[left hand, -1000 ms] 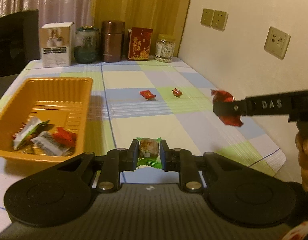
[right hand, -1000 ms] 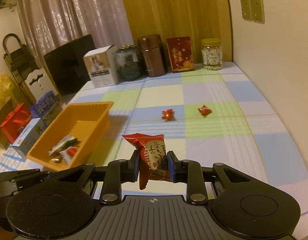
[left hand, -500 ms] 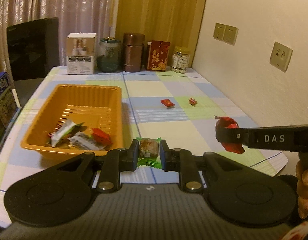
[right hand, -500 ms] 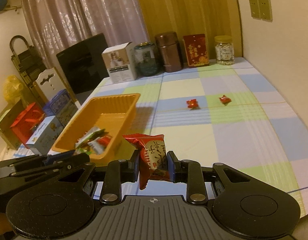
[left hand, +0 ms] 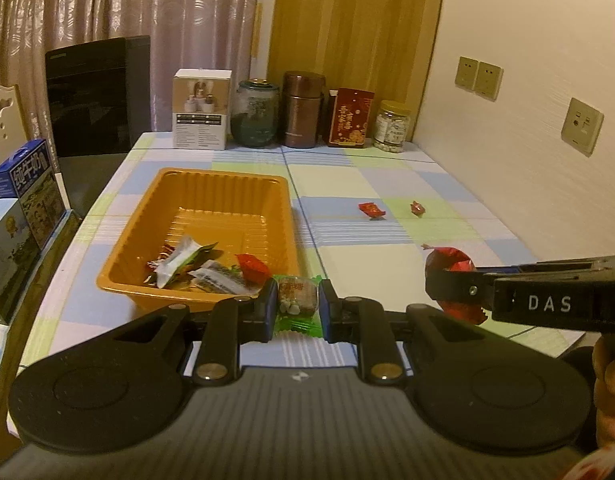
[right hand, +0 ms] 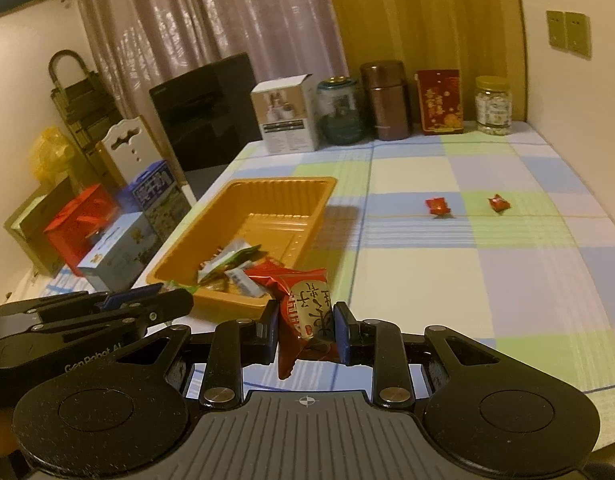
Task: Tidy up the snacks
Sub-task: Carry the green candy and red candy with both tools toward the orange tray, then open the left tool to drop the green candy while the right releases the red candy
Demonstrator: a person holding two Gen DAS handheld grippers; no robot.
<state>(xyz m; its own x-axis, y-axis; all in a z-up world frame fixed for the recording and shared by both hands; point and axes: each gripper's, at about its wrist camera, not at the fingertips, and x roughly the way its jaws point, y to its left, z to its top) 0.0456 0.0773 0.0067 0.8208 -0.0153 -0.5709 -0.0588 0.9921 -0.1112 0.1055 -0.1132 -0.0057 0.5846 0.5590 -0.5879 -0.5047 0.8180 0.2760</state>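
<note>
My left gripper (left hand: 297,304) is shut on a green-wrapped snack (left hand: 297,298), held just off the near right corner of the orange tray (left hand: 227,188). My right gripper (right hand: 305,330) is shut on a red snack packet (right hand: 307,312) near the tray's near end (right hand: 283,184); it also shows at the right of the left wrist view (left hand: 451,276). Several wrapped snacks (left hand: 203,266) lie in the tray. Two small red candies (left hand: 371,210) (left hand: 417,208) lie on the checked tablecloth.
A white box (left hand: 201,110), a glass jar (left hand: 257,114), a brown canister (left hand: 303,110), a red tin (left hand: 351,118) and a small jar (left hand: 393,126) line the table's far edge. Boxes (right hand: 139,216) stand beyond the left edge. A wall (left hand: 527,140) runs along the right.
Both grippers have pulled back and risen, each still holding its snack. The tray now sits closer to the middle of both views.
</note>
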